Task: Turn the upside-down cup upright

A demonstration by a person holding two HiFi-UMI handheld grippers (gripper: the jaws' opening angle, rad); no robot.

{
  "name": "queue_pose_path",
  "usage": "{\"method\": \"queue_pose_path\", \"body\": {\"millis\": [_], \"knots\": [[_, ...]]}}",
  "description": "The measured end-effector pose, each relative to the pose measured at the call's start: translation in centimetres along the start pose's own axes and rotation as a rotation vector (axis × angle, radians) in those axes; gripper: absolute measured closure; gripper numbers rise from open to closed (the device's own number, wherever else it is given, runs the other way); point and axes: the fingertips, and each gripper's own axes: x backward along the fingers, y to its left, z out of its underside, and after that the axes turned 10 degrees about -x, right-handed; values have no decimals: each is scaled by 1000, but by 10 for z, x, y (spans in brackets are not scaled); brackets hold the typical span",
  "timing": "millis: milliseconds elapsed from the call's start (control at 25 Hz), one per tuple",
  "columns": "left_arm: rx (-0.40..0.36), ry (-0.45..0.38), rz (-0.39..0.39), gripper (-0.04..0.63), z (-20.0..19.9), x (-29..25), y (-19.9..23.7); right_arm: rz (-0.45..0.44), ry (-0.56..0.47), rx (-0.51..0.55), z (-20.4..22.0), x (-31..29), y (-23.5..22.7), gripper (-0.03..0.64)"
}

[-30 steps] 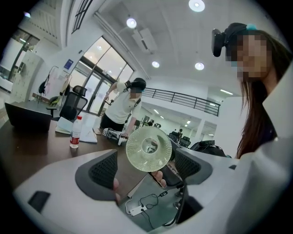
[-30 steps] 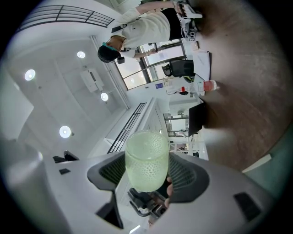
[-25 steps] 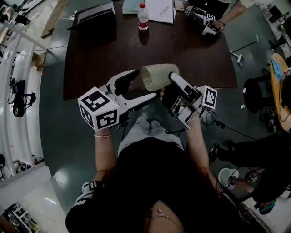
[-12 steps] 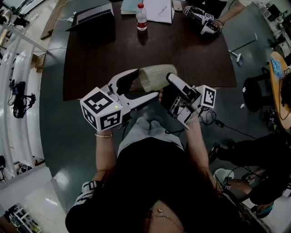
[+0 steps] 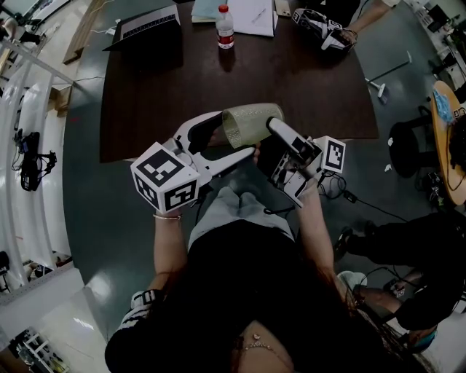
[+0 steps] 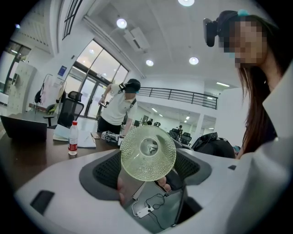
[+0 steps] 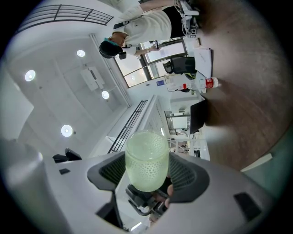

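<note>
A pale green dimpled glass cup (image 5: 251, 122) lies on its side in the air, near the front edge of the dark table (image 5: 182, 87). My right gripper (image 5: 266, 135) is shut on it, its pads (image 7: 183, 171) pressing both sides of the cup (image 7: 146, 162). My left gripper (image 5: 234, 135) is open, its two white fingers (image 5: 200, 130) straddling the cup's left end without squeezing it. In the left gripper view one round end of the cup (image 6: 148, 153) faces the camera between the wide jaws. I cannot tell which end that is.
A water bottle (image 5: 225, 28), a laptop (image 5: 149, 22) and papers (image 5: 244, 11) sit at the table's far side. Another person there holds a gripper (image 5: 320, 29). My own legs are below the cup. An office chair (image 5: 411, 149) stands to the right.
My left gripper has moved forward and slightly right, so its open jaws now straddle the cup's end. The right gripper and the cup have hardly moved.
</note>
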Motion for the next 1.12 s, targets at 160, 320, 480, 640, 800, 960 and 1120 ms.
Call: {"method": "queue_pose_path", "body": {"millis": [160, 320, 480, 640, 800, 960, 1120], "knots": [[5, -14, 4, 224, -1, -1, 0, -8, -2, -6, -1, 2, 0, 328], [7, -13, 8, 227, 1, -2, 0, -19, 3, -12, -1, 3, -1, 328], [5, -11, 5, 227, 1, -2, 3, -25, 11, -20, -2, 1, -3, 328], [8, -12, -4, 227, 1, -1, 6, -31, 14, -24, -3, -1, -5, 328], [7, -8, -10, 227, 0, -1, 7, -34, 17, -21, -3, -2, -4, 328], [4, -5, -15, 227, 2, -1, 7, -32, 11, -26, -4, 0, -7, 328], [1, -4, -20, 227, 3, 0, 10, -27, 3, -27, -7, 1, -11, 328]]}}
